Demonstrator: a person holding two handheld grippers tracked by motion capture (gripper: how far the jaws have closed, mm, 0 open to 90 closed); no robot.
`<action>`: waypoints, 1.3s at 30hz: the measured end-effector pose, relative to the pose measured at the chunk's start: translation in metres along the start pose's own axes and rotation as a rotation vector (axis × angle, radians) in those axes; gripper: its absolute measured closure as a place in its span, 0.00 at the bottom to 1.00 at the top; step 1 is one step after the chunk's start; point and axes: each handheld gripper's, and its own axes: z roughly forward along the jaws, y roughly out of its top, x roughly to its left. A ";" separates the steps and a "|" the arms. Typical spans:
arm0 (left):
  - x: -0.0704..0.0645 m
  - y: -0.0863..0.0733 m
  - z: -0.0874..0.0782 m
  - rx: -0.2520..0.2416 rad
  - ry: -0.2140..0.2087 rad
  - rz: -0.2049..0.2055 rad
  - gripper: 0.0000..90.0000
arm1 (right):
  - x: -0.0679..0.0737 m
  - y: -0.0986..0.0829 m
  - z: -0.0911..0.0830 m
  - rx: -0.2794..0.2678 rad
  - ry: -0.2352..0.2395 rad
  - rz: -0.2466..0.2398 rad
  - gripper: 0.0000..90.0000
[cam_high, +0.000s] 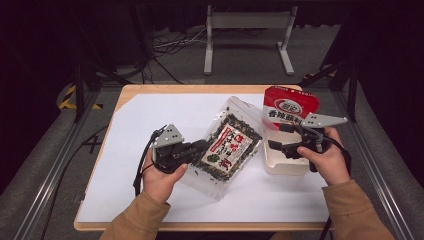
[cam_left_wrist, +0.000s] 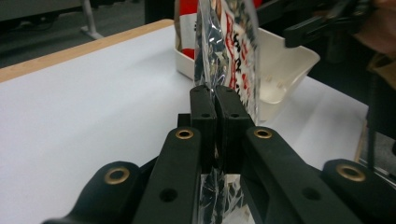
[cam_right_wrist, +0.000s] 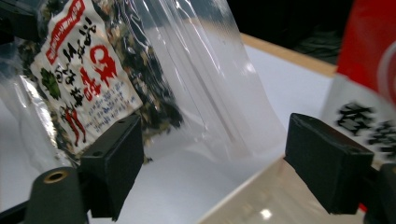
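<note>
White-covered table (cam_high: 150, 115): left hand-held gripper (cam_high: 204, 146) clamped on seaweed bag (cam_high: 231, 145) edge, bag lifted beside white tray (cam_high: 285, 162). Right hand-held gripper (cam_high: 274, 141) jaws wide apart, empty, over tray.

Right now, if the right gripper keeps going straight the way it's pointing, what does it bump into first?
Most likely the clear seaweed snack bag. The right gripper, jaws wide open, points at its see-through top edge, above the white bin. How far away the bag is can't be judged.
</note>
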 end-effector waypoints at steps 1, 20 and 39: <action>0.000 0.000 -0.001 -0.002 -0.008 0.004 0.99 | -0.002 -0.001 0.004 0.001 0.025 0.017 0.22; -0.018 0.002 -0.012 -0.017 -0.024 0.098 1.00 | 0.003 0.005 0.031 0.046 0.041 0.003 0.18; -0.021 0.000 -0.019 -0.043 -0.080 0.153 1.00 | 0.009 0.000 0.047 0.140 0.282 -0.049 0.34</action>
